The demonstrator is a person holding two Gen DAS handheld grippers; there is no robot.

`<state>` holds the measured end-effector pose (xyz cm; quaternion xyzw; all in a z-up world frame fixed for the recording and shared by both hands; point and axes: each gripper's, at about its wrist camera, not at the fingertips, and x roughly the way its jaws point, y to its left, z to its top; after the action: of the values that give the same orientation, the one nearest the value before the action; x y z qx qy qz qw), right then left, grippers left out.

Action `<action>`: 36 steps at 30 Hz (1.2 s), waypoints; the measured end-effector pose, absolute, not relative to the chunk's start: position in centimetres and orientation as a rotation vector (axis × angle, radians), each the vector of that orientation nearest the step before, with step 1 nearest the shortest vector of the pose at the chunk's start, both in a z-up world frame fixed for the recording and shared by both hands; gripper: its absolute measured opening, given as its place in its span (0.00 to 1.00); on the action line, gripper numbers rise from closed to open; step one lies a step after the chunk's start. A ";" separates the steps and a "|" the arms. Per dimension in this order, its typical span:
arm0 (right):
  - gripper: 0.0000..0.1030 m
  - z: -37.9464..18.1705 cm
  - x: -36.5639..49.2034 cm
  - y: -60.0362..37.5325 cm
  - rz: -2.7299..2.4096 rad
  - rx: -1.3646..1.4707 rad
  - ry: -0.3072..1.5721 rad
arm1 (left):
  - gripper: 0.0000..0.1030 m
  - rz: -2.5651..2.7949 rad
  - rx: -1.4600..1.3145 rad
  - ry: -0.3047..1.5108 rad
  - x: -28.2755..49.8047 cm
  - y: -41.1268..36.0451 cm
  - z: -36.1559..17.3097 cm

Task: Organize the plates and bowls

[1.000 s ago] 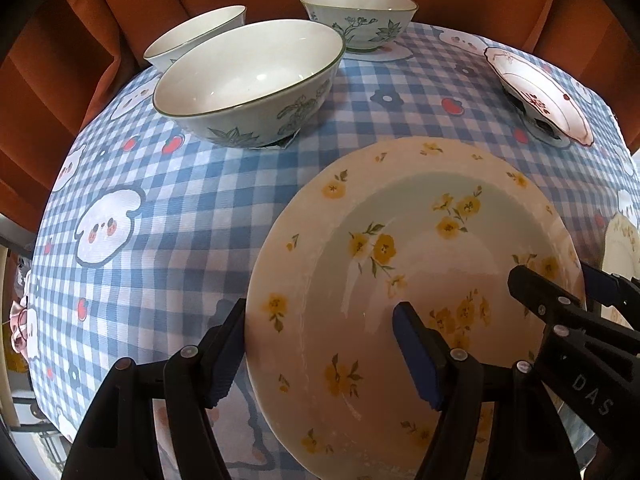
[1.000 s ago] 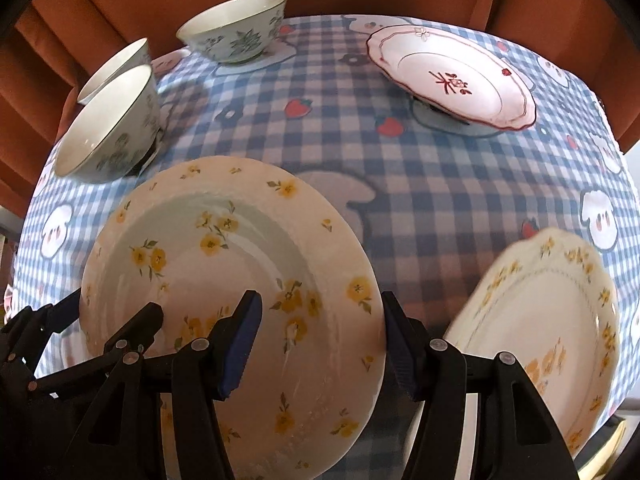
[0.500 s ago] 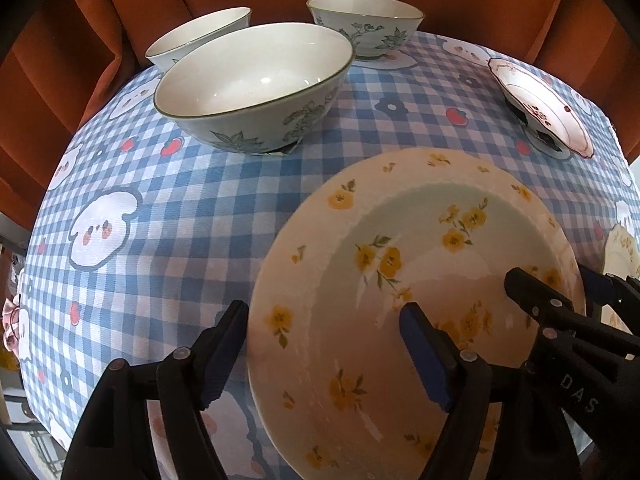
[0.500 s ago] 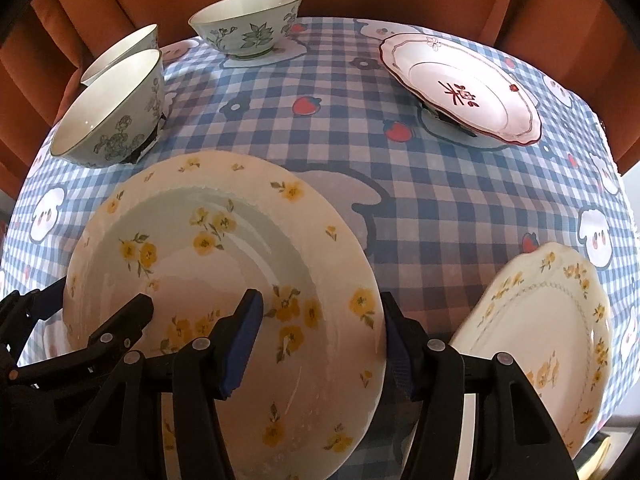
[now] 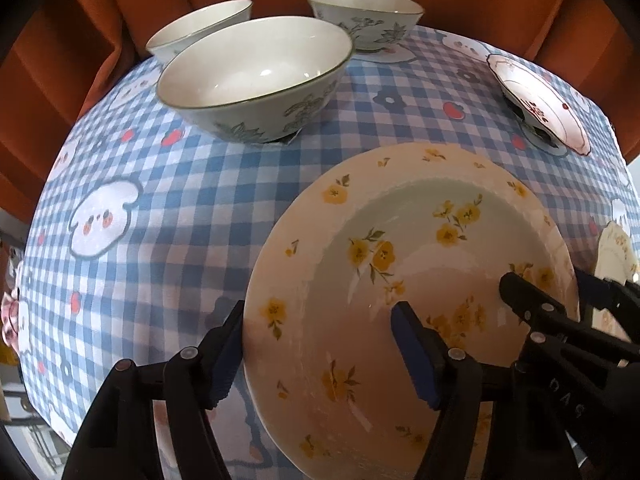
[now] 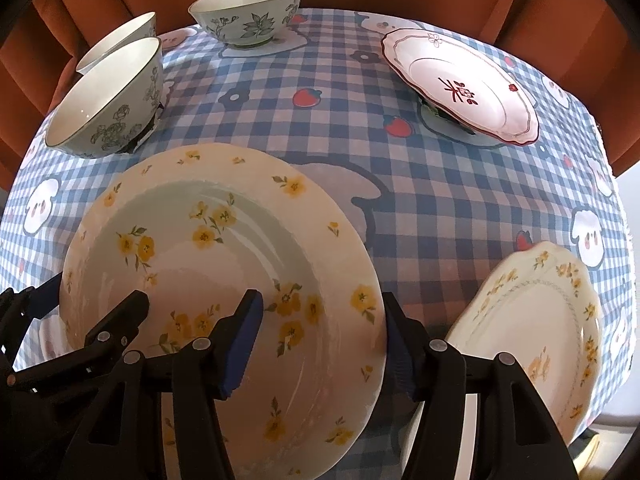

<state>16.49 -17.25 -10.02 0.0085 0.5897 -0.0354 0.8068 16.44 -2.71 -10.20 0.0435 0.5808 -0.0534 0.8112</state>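
A deep cream plate with yellow flowers [image 5: 400,264] [image 6: 224,248] lies in front on the checked cloth. My left gripper [image 5: 320,354] straddles its left rim, one pad at the outer edge, the other over the well. Its jaws are closing and still look a little loose on the rim. My right gripper [image 6: 320,346] straddles the right rim and is shut on it, the outer pad against the edge. Each gripper shows in the other view: the right gripper [image 5: 560,292], the left gripper [image 6: 80,300]. Three green-flowered bowls [image 5: 256,76] [image 6: 108,100] stand at the back left.
A pink plate with a red motif [image 6: 460,84] rests on something dark at the back right. A cream scalloped plate [image 6: 532,320] lies at the right, near the table's edge [image 6: 616,184]. Orange curtains [image 5: 80,60] hang close behind the table.
The left jaws have narrowed a little around the plate's rim. The bowls at the back have slid slightly right in both views. The plate stays between both pairs of fingers.
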 end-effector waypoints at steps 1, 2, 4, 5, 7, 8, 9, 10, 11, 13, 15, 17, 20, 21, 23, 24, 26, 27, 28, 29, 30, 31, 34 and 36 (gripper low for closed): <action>0.61 -9.9 16.3 -17.1 -0.077 0.017 1.264 | 0.69 -0.116 0.095 1.242 16.3 -2.7 -10.1; 0.61 -9.8 16.1 -17.0 -0.079 0.016 1.264 | 0.69 -0.117 0.097 1.240 16.1 -2.6 -9.9; 0.61 -9.5 15.8 -16.8 -0.084 0.017 1.262 | 0.69 -0.118 0.097 1.238 15.8 -2.5 -9.5; 0.61 -9.2 15.6 -16.7 -0.087 0.016 1.260 | 0.69 -0.120 0.096 1.235 15.7 -2.5 -9.3; 0.61 -8.8 15.3 -16.6 -0.095 0.014 1.254 | 0.69 -0.127 0.096 1.224 15.3 -2.5 -8.7; 0.61 -8.4 15.1 -16.6 -0.101 0.013 1.250 | 0.68 -0.131 0.096 1.220 15.1 -2.5 -8.5; 0.61 -8.1 14.9 -16.6 -0.110 0.013 1.244 | 0.68 -0.137 0.097 1.215 14.9 -2.5 -8.2; 0.61 -7.8 14.7 -16.6 -0.117 0.013 1.241 | 0.68 -0.145 0.098 1.210 14.7 -2.5 -7.9; 0.61 -7.5 14.5 -16.6 -0.128 0.014 1.236 | 0.68 -0.150 0.100 1.206 14.6 -2.5 -7.6; 0.61 -6.9 13.9 -16.6 -0.147 0.016 1.225 | 0.68 -0.163 0.105 1.193 14.2 -2.7 -7.0; 0.60 -6.3 13.2 -16.8 -0.167 0.022 1.213 | 0.68 -0.174 0.113 1.181 13.8 -2.9 -6.5; 0.60 -5.9 12.6 -17.0 -0.178 0.026 1.202 | 0.68 -0.179 0.116 1.167 13.5 -3.4 -6.1; 0.60 -5.2 11.9 -17.7 -0.181 0.030 1.187 | 0.68 -0.172 0.114 1.150 12.8 -4.2 -5.4; 0.60 -5.0 11.7 -17.9 -0.178 0.031 1.183 | 0.68 -0.167 0.115 1.140 12.5 -4.6 -5.1; 0.60 -4.6 11.3 -18.7 -0.168 0.030 1.172 | 0.68 -0.158 0.116 1.128 12.1 -5.3 -4.7; 0.60 -4.3 11.1 -19.1 -0.164 0.030 1.166 | 0.68 -0.153 0.116 1.123 11.9 -5.8 -4.5; 0.60 -4.0 10.8 -19.9 -0.158 0.030 1.160 | 0.68 -0.145 0.116 1.117 11.5 -6.8 -4.1; 0.60 -3.8 10.7 -20.4 -0.155 0.030 1.159 | 0.68 -0.143 0.115 1.114 11.4 -7.2 -3.9; 0.60 -3.6 10.5 -21.0 -0.151 0.028 1.157 | 0.68 -0.140 0.113 1.111 11.2 -7.8 -3.8; 0.60 -3.4 10.4 -21.5 -0.149 0.026 1.155 | 0.68 -0.138 0.108 1.110 11.0 -8.5 -3.8; 0.60 -3.3 10.2 -22.2 -0.146 0.025 1.154 | 0.68 -0.136 0.106 1.109 10.8 -9.0 -3.8; 0.60 -3.2 10.1 -22.8 -0.145 0.025 1.153 | 0.68 -0.137 0.103 1.109 10.7 -9.7 -3.7; 0.60 -2.9 9.5 -25.1 -0.149 0.029 1.148 | 0.68 -0.145 0.104 1.105 10.2 -11.8 -3.5; 0.60 -2.8 9.1 -26.4 -0.157 0.030 1.146 | 0.68 -0.155 0.106 1.103 9.8 -13.4 -3.5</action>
<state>9.14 -26.43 -2.79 0.0144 0.5418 -0.0740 0.8371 9.79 -13.40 -3.45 0.0502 0.5232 -0.0733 0.8476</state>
